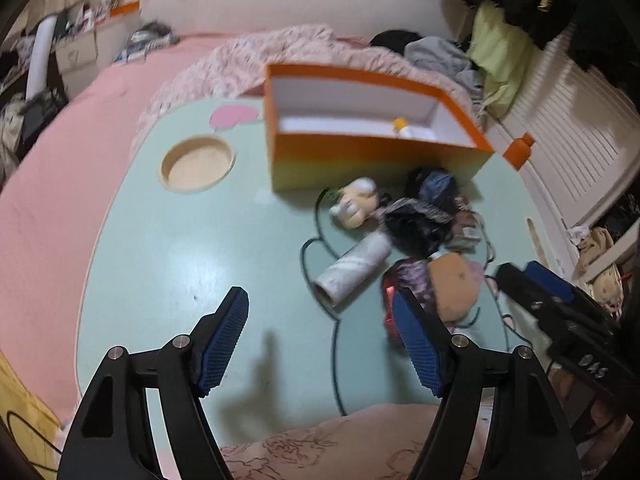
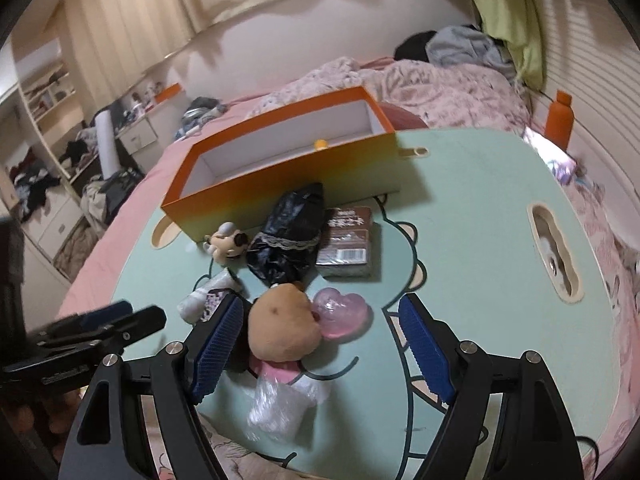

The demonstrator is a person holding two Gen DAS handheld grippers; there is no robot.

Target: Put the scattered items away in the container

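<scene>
Orange box [image 2: 280, 184] on green worktop [image 2: 460, 208], toys scattered before it.
Left gripper [image 1: 320, 328] spread, empty; right gripper [image 2: 320, 344] spread around brown plush toy [image 2: 280, 328], not pressing.

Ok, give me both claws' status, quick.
Left claw: open, holding nothing.
Right claw: open, straddling the brown plush toy, not gripping it.
</scene>
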